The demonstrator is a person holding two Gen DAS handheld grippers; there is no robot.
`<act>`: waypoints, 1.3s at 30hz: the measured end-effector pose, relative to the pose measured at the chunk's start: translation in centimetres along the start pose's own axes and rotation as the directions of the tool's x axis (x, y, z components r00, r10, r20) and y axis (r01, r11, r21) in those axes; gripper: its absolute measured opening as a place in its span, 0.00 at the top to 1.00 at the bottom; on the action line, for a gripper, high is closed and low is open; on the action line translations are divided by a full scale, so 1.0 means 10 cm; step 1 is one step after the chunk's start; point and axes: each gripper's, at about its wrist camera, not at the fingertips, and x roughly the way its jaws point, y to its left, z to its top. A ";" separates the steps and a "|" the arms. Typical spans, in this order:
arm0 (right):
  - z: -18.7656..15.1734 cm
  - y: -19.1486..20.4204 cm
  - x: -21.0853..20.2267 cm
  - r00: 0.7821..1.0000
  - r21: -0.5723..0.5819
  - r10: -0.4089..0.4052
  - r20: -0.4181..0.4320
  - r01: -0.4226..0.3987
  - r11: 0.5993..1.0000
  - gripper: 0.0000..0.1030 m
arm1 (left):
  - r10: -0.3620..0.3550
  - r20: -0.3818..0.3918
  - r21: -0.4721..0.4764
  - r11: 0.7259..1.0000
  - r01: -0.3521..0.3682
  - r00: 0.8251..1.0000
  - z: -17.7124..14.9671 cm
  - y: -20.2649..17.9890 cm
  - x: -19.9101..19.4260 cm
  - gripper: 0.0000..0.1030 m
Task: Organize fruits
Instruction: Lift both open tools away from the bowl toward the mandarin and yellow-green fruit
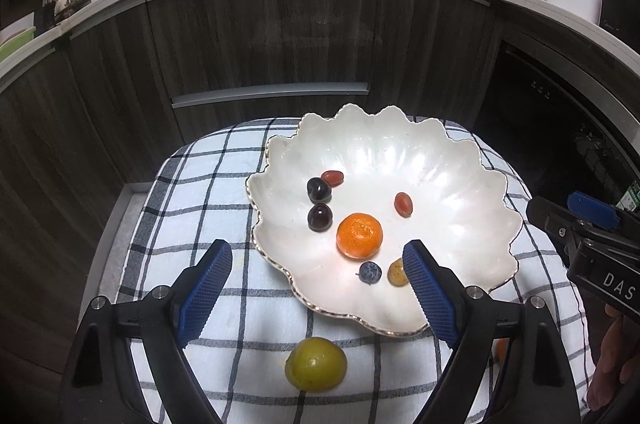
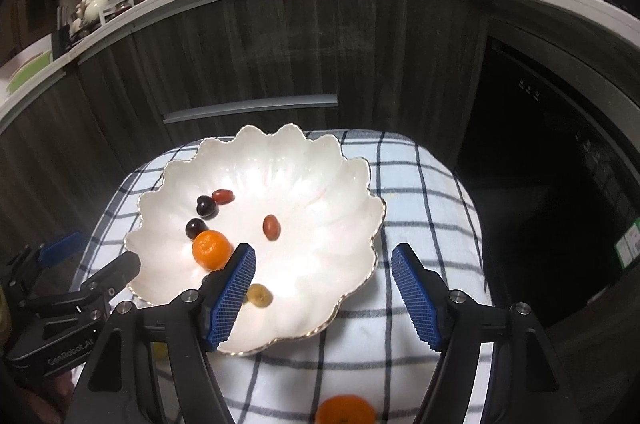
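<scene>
A white scalloped bowl [image 1: 440, 160] [image 2: 320, 164] sits on a checked cloth. In it lie a mandarin [image 1: 359, 235] [image 2: 211, 249], two dark cherries [image 1: 319, 189] [image 1: 320, 217], two red grapes [image 1: 333, 177] [image 1: 403, 204], a blueberry [image 1: 370, 273] and a yellow-brown grape [image 1: 396, 272] [image 2: 260, 295]. A green plum [image 1: 315, 364] lies on the cloth in front of the bowl, just below my open, empty left gripper [image 1: 318, 278]. A second mandarin [image 2: 345, 410] lies on the cloth below my open, empty right gripper [image 2: 324, 282], which hovers over the bowl's near right rim.
The checked cloth [image 1: 208, 192] covers a small table with edges on all sides. Dark wood cabinets [image 1: 260, 36] stand behind it, with a cluttered counter above and a dark oven [image 1: 552, 128] at the right. The right gripper's body [image 1: 592, 244] shows in the left wrist view.
</scene>
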 end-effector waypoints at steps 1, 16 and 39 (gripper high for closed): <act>-0.01 0.00 -0.02 1.000 0.007 -0.003 -0.001 0.003 1.000 0.31 | -0.001 0.002 0.000 1.000 0.001 1.000 -0.01 0.01 -0.02 0.15; -0.29 -0.05 -0.23 0.997 0.028 -0.080 -0.001 0.080 0.996 0.31 | -0.004 0.002 0.017 1.000 0.004 1.000 -0.19 -0.01 -0.13 0.15; -0.82 -0.03 -0.26 0.979 0.078 -0.200 -0.031 0.202 0.976 0.23 | 0.027 -0.034 0.032 0.999 -0.026 0.999 -0.59 0.07 -0.06 0.09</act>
